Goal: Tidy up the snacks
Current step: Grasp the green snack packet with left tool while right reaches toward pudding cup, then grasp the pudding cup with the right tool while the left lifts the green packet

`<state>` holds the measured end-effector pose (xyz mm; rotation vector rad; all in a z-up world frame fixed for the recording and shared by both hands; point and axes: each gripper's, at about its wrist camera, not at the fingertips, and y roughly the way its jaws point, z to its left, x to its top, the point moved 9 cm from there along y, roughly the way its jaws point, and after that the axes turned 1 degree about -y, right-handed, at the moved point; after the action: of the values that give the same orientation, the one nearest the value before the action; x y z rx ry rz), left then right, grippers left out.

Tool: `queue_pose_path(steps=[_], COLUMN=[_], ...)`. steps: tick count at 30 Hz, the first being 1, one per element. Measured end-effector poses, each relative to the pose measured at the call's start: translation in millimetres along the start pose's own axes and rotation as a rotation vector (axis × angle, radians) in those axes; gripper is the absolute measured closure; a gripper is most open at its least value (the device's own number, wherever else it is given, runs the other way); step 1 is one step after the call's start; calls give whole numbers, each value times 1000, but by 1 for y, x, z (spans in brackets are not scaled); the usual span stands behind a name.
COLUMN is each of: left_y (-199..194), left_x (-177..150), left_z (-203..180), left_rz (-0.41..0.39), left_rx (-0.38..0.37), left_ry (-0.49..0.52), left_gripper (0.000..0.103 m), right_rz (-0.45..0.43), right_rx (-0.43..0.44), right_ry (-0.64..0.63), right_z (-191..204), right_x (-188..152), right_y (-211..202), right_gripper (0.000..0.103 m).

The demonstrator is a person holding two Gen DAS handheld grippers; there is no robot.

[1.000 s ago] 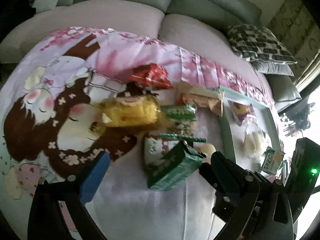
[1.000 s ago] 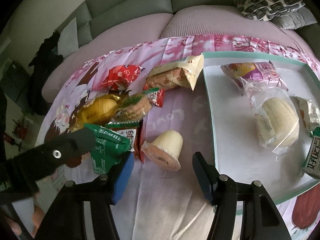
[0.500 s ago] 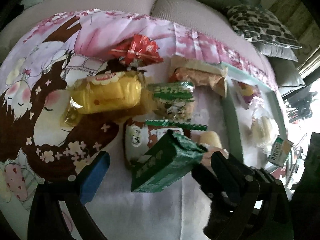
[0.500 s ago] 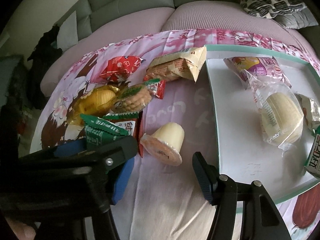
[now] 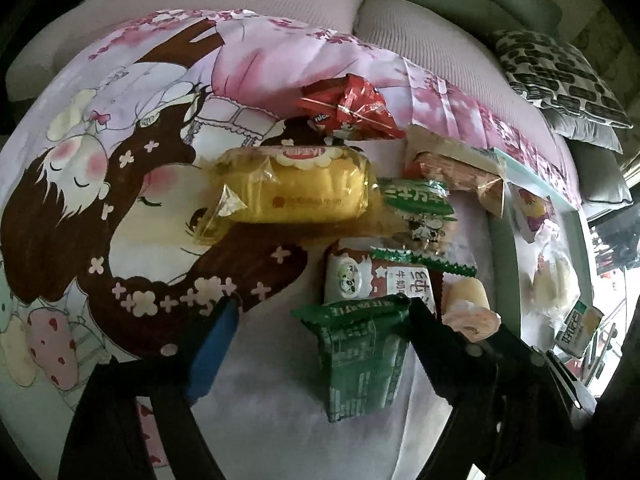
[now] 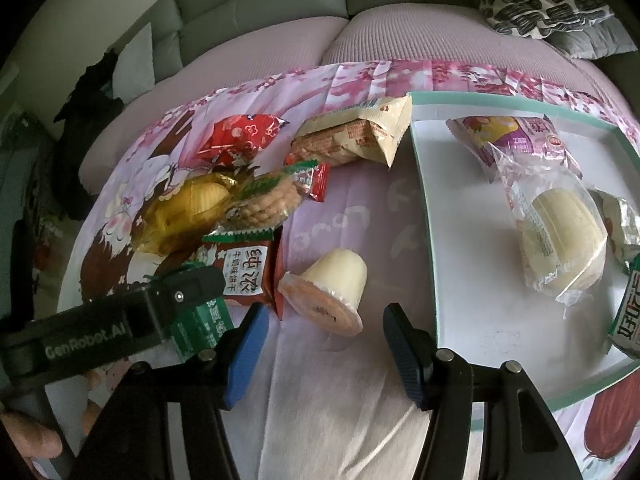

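The left hand-held gripper (image 5: pixel 316 344) is closing around the green packet (image 5: pixel 360 356), not yet pinching it. The right hand-held gripper (image 6: pixel 322 344) is hovering half-open over the jelly cup (image 6: pixel 328 288), presumably bound for the tray (image 6: pixel 424 208).

- the left gripper (image 5: pixel 316 332) has come down toward the cloth (image 5: pixel 264 412); a second ago it hung higher.
- its jaws, wide before, are closing, with the green packet (image 5: pixel 360 356) between them.
- the green packet, earlier tilted up on one corner, now lies flatter, its right edge against the right finger (image 5: pixel 436 340).
- in the right view, the left gripper's finger (image 6: pixel 176 300) now covers more of the green packet.
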<state>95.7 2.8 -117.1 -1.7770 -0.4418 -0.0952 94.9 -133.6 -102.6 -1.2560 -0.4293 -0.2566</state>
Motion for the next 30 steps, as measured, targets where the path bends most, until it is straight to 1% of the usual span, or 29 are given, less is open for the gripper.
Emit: queue_pose_path(steps=[2,3,6,9,11,12,19,22,24,26,30], left_y=[-2,0,4,6,5,4,2,-2,-6,-8,-9], left_x=[-2,-2,-1,-3,-5,-5,-1,-1,-1,-2,0], left_z=[-2,-5,-12,-15,-18,-20,-25,-24,-22,-20,-18], left_rz=[3,4,14,22,20,17,5,-5,-11,-17,-23], left_rx=[-7,-10,-31,-43,-59,-73,-66,-64,-64,-61,-59], left_ry=[13,17,19,23,25,25,35,36,33,31,28], left_gripper=[18,21,36,45,52,58,60,60,60,60,60], right_rz=[-5,-9,-13,-16,-18,-18,-30,-33,-31,-27,-30], right_rx=[-5,-11,-12,-12,-11,-10,-37,-28,-17,-6,-5], right_ry=[-6,-10,-18,-27,-29,-30,-53,-47,-44,-43,-41], right_z=[0,1,2,4,5,5,6,6,6,7,7], right_x=[1,1,3,4,4,5,8,8,8,8,8], right_y=[1,1,3,6,8,9,13,13,13,14,12], right_gripper=[40,40,40,40,40,40,40,41,44,51,54])
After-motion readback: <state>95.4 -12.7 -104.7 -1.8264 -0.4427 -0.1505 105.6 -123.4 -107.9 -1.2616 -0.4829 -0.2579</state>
